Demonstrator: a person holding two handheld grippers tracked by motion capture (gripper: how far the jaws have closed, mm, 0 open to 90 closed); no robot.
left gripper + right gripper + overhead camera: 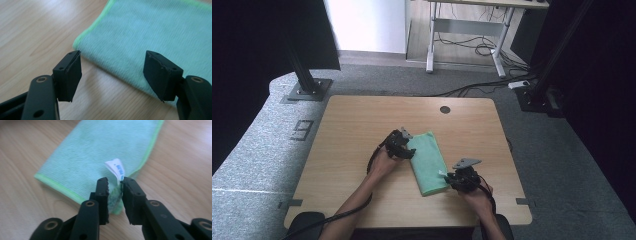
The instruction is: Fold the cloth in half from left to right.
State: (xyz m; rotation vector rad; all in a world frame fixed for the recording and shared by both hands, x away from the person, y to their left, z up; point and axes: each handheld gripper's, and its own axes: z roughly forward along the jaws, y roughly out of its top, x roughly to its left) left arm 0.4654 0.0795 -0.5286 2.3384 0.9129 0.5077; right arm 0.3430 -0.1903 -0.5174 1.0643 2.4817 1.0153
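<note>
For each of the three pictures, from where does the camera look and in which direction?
High view: fixed above the person's side, looking forward and down at the table; forearms and both tongs show.
Left gripper view: rides on the left tongs, open beside the green cloth.
Right gripper view: rides on the right tongs, pinching the cloth's corner by its white label.
Shared: cloth, table.

I see one clear mark: a large dark figure on the grey floor mat (272, 145) left of the table (362, 125), which reads as "9" or a mirrored "E" (302, 130); I cannot tell which. In the right gripper view, the white tag (115, 168) on the green cloth (95, 155) carries small blue print, too blurred for me to read. I find no other text.
</note>
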